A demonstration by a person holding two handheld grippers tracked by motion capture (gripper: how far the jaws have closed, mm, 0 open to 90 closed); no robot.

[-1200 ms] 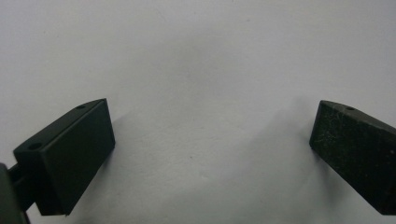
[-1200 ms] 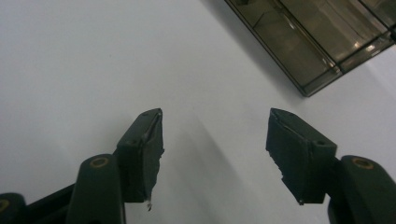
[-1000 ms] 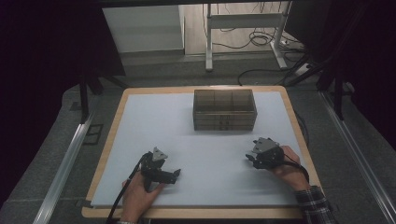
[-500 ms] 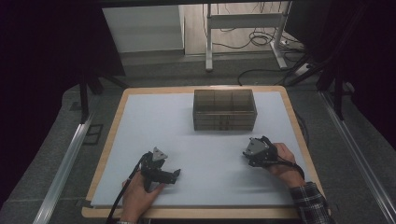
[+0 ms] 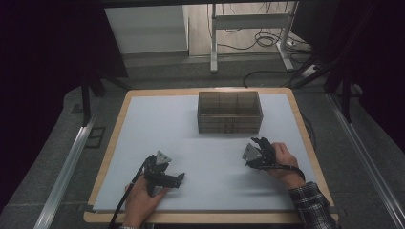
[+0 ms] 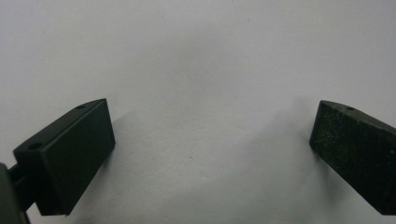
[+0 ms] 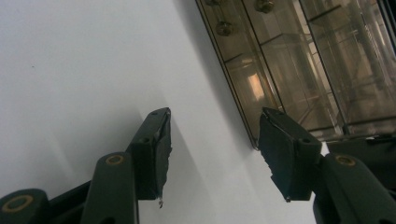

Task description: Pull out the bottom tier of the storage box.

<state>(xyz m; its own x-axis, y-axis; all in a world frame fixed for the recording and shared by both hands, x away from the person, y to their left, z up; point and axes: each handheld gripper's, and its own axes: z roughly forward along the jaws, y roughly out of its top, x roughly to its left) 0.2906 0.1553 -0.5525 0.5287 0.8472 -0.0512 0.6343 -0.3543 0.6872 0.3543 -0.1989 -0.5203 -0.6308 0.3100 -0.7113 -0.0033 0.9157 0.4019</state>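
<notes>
Jaws of right gripper [image 5: 255, 143] part-open, have just been closing, nothing between; left gripper [image 5: 180, 178] wide open, empty, lower left. Step: approach box [image 5: 229, 112], upper centre. Next: line up with its near corner.

Box [image 5: 229, 112] on mat [image 5: 157, 124], behind claws.

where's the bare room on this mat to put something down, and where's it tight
The white mat is bare left of the clear compartment box, and across the strip between the left gripper and right gripper. It is tightest between the right gripper and the box's front right corner.
</notes>
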